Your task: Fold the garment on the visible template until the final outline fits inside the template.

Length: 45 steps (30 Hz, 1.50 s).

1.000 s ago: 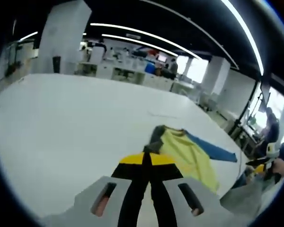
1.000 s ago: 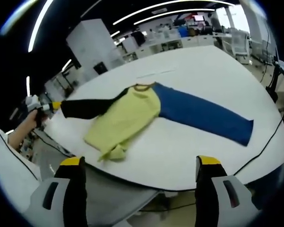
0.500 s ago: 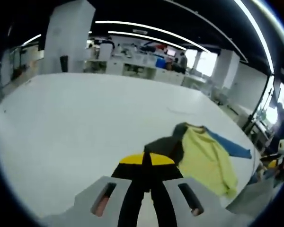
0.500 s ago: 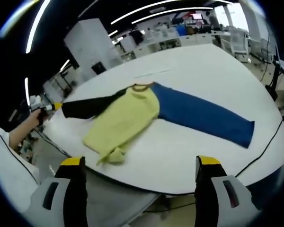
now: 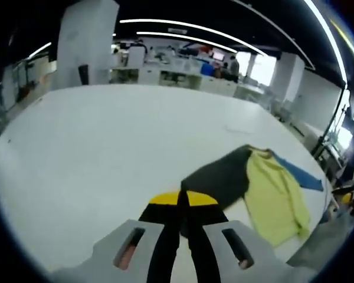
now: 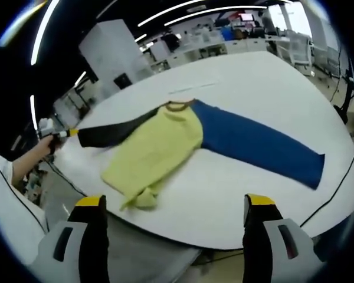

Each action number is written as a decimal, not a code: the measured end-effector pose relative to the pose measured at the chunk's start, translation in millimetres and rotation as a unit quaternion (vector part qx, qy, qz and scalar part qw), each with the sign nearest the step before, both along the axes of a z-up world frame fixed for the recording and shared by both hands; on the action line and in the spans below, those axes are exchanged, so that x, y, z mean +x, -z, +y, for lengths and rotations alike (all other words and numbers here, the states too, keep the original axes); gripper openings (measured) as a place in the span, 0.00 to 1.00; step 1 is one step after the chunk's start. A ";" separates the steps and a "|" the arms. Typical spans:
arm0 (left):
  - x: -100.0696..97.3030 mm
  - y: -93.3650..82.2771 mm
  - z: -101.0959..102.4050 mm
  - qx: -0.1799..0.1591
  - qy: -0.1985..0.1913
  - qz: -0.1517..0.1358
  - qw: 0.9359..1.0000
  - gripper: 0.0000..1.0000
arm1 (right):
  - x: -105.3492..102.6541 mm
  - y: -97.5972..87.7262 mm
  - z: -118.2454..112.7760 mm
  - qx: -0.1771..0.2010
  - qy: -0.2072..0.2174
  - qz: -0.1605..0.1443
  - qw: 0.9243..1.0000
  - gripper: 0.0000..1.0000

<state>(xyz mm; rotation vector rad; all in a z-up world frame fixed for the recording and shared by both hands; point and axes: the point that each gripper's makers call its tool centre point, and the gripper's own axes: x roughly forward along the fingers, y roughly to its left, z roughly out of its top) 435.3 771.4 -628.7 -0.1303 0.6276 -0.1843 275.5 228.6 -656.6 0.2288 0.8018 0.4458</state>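
Left gripper (image 5: 183, 203): jaws clenched on the cuff of the black sleeve (image 5: 221, 180). Right gripper (image 6: 171, 218): jaws released, wide apart, nothing between them, hanging off the near edge of the desk (image 5: 94, 141).

Garment (image 6: 159, 147) lies on the white desk: yellow body in the middle, brown collar at the top, blue sleeve (image 6: 256, 147) stretched flat out to one side, black sleeve out the other way toward the left gripper (image 6: 71, 132), seen in the right gripper view at the end of that sleeve, held by a hand (image 6: 47, 144). Hem corner of the yellow body is bunched up near the desk edge.

Change over the last second: in the left gripper view the black sleeve went from a small dark patch by the collar to a long, broad strip running from the jaws to the body. In the right gripper view the sleeve reads a bit straighter and tauter, and the body has barely moved. So the left side is drawing the sleeve out, not folding it yet.

Meaning for the task: looks like the spread-out phase, no fold made. Can't make out a template outline on the desk, only a faint line beyond the collar. Both sleeves and that rumpled hem need work.
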 end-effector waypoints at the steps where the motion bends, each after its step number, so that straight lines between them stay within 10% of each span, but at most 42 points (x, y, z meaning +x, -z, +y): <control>1: 1.3 2.6 2.8 0.001 0.000 0.003 1.000 0.00 | 0.6 0.0 0.1 -0.001 0.000 0.001 1.000 0.96; 45: 27.4 91.3 90.0 -0.015 -0.099 0.123 0.987 0.00 | 11.6 13.3 4.0 -0.017 0.003 0.030 0.999 0.96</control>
